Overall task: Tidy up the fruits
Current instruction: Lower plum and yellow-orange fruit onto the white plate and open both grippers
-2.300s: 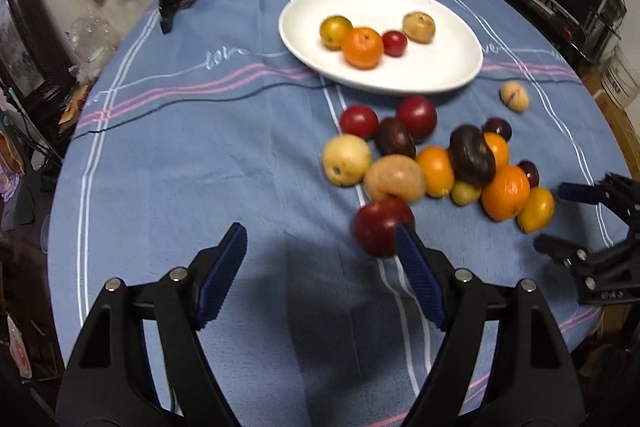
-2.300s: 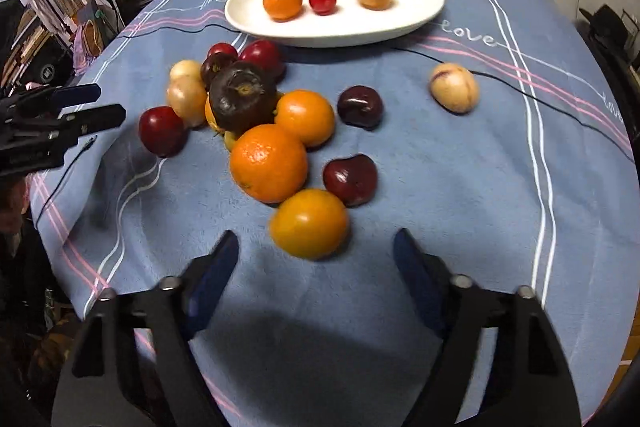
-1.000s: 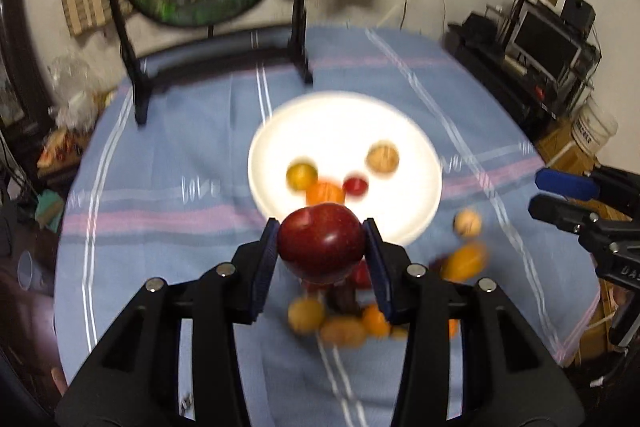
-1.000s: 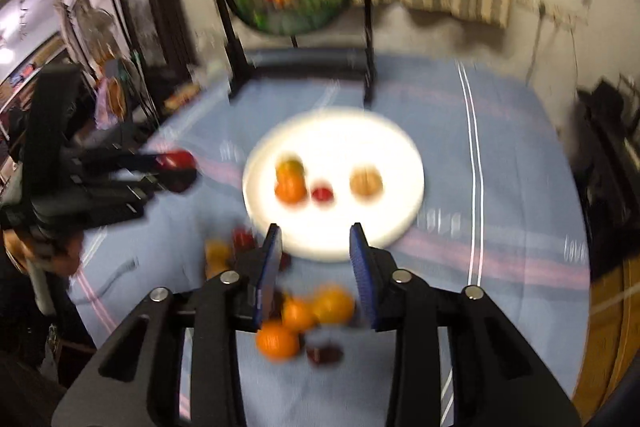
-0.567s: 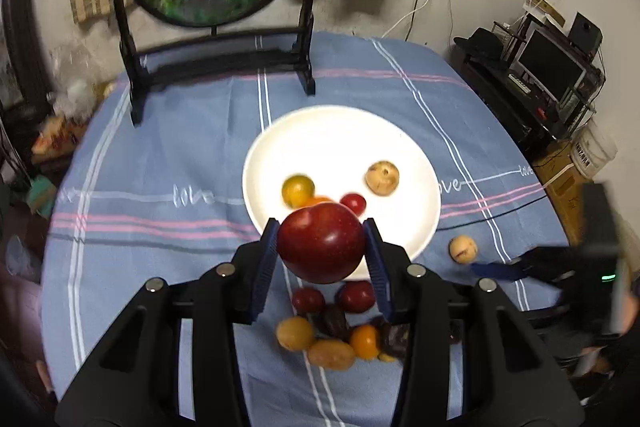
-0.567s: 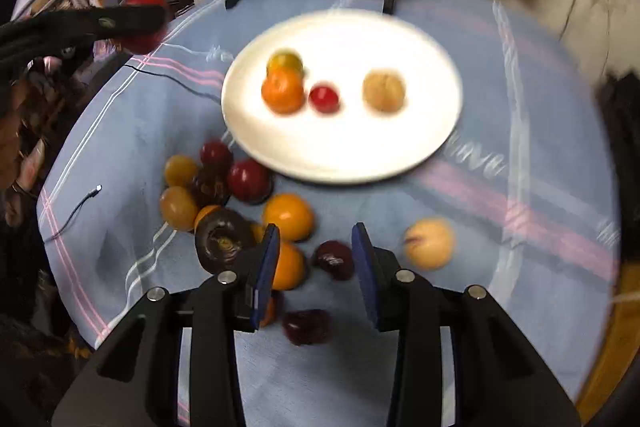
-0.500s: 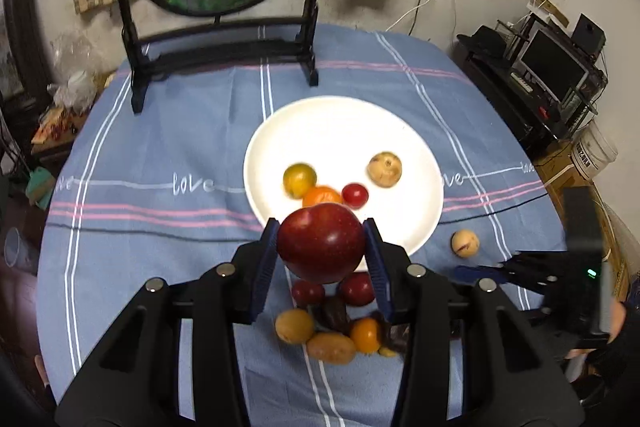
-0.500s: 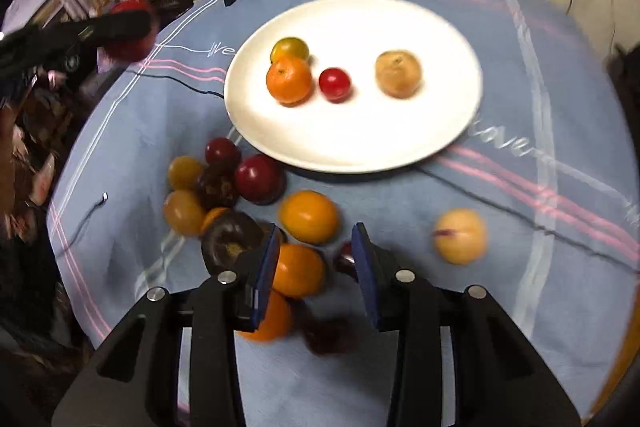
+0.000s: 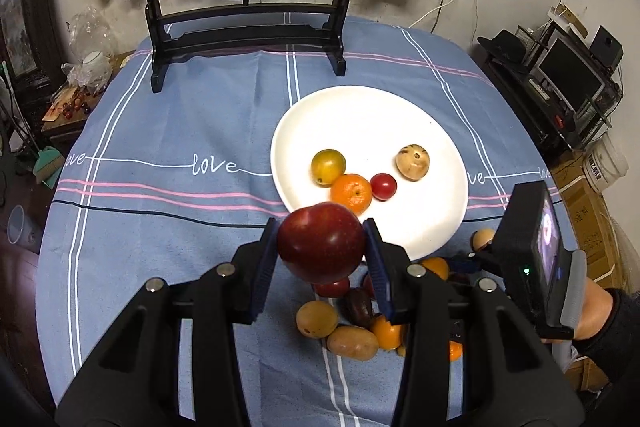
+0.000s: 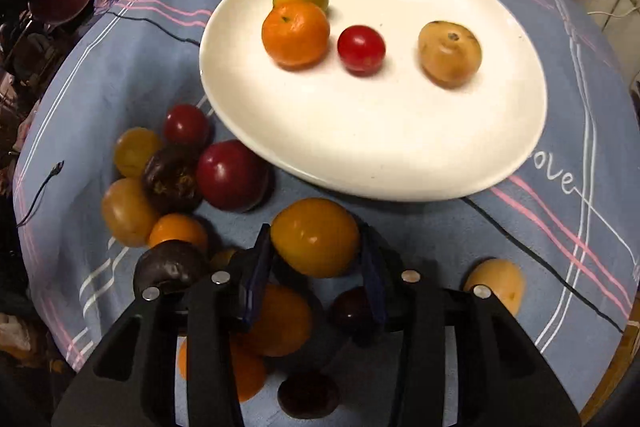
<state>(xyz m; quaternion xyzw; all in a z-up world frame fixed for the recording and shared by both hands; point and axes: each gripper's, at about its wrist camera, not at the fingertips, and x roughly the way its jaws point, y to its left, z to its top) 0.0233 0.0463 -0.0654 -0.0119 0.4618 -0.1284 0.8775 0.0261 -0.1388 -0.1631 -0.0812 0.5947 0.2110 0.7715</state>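
My left gripper [image 9: 322,259] is shut on a dark red apple [image 9: 320,241] and holds it in the air above the near rim of the white plate [image 9: 360,115]. The plate holds a green-yellow fruit [image 9: 328,167], an orange [image 9: 351,193], a small red tomato [image 9: 383,186] and a tan fruit [image 9: 413,162]. My right gripper [image 10: 316,259] is closed around a yellow-orange fruit [image 10: 315,237] low over the cloth, just in front of the plate [image 10: 400,155]. Several loose fruits [image 10: 176,183] lie left of it.
A black stand with a round goldfish panel [image 9: 248,27] stands at the table's far side. A tan fruit [image 10: 496,285] lies alone to the right. The table edge drops to cluttered floor on the left and right [image 9: 580,99].
My right gripper dropped toward the fruit pile and now has its jaws around the yellow-orange fruit. My left gripper moved a little forward with the apple still in it.
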